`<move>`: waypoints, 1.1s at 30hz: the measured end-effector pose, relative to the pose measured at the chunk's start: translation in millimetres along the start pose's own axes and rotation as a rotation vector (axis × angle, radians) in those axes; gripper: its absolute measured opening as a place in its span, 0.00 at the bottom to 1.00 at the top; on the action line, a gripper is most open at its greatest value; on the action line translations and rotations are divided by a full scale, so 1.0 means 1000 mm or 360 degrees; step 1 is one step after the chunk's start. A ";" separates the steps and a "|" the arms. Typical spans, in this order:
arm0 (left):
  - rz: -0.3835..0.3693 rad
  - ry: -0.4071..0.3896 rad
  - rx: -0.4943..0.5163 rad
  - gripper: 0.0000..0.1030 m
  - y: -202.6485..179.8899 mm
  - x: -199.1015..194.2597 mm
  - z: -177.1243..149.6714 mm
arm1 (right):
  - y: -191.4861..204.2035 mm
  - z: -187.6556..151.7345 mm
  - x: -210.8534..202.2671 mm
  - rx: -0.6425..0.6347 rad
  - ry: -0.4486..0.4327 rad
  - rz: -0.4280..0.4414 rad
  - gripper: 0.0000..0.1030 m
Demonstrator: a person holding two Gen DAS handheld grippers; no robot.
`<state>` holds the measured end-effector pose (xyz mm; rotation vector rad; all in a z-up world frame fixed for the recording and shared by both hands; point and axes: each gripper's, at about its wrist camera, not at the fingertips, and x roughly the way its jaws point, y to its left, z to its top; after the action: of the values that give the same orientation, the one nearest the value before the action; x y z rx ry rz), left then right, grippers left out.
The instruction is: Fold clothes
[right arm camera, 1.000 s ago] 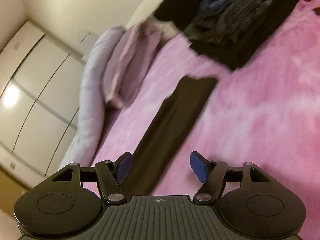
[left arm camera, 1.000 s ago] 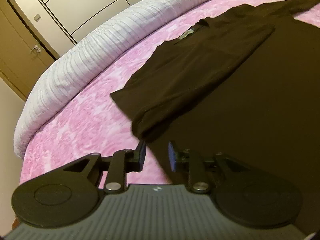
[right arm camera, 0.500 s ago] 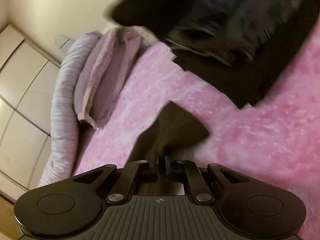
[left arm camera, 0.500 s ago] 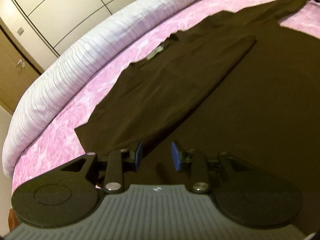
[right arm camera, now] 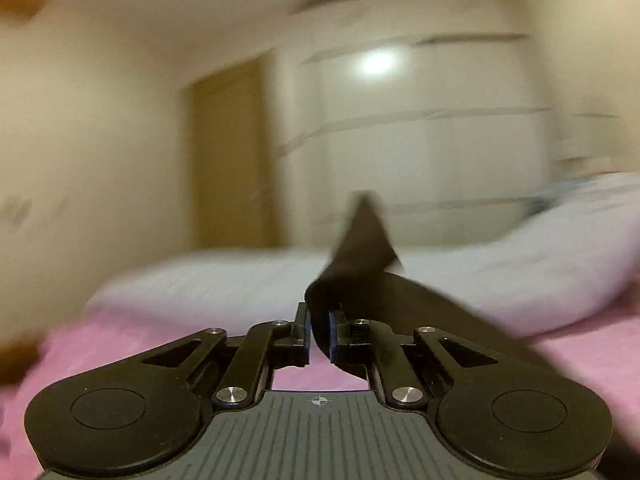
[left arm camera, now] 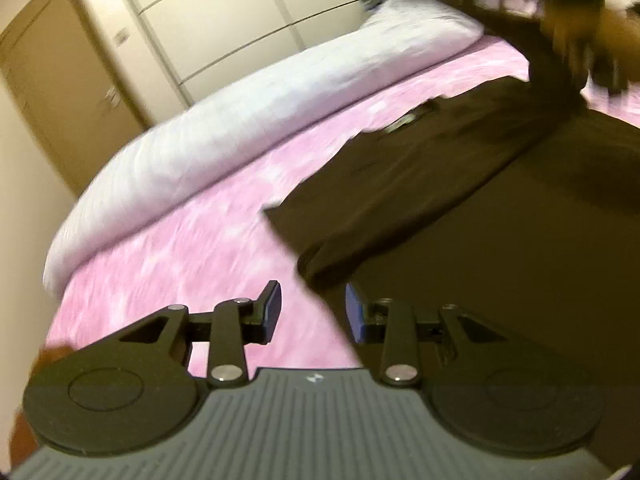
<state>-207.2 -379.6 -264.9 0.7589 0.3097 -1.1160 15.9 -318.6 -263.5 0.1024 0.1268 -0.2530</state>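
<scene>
A dark brown long-sleeved shirt [left arm camera: 500, 208] lies spread on the pink bedspread [left arm camera: 192, 248], with its near sleeve folded across the body. My left gripper [left arm camera: 314, 308] hovers low over the shirt's near-left edge. Its jaws are opening and nothing is pinched between the blue pads. In the right wrist view my right gripper [right arm camera: 319, 332] is shut on the far sleeve [right arm camera: 360, 248], whose cuff sticks up above the pads while the rest trails off to the right. In the left wrist view that gripper and the hand holding it [left arm camera: 580, 32] show as a blur at top right, with the sleeve lifted off the bed.
A rolled white striped duvet [left arm camera: 248, 128] runs along the far side of the bed. Behind it stand a white wardrobe [left arm camera: 248, 12] and a wooden door [left arm camera: 60, 80]. Both also show in the right wrist view, the door [right arm camera: 232, 160] left of the wardrobe [right arm camera: 420, 140].
My right gripper shut on the sleeve's end, lifted it off the bed and swung round to face the wardrobe. My left gripper drifted left off the shirt, its jaws slightly wider.
</scene>
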 end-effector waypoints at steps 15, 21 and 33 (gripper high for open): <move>-0.0069 0.0009 -0.0208 0.29 0.036 0.012 -0.042 | 0.091 -0.070 0.057 -0.0222 0.0817 0.0370 0.40; -0.0214 -0.0098 -0.0084 0.29 0.007 0.053 0.015 | 0.032 -0.066 -0.031 -0.0414 0.0697 0.0075 0.51; -0.0567 -0.0049 0.0014 0.35 -0.050 0.180 0.116 | -0.105 -0.090 -0.056 -0.0307 0.0861 -0.0553 0.56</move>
<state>-190.3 -595.0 -305.9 0.7094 0.4252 -1.4637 -75.0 -395.8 -353.2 -0.0469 0.7089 -0.5546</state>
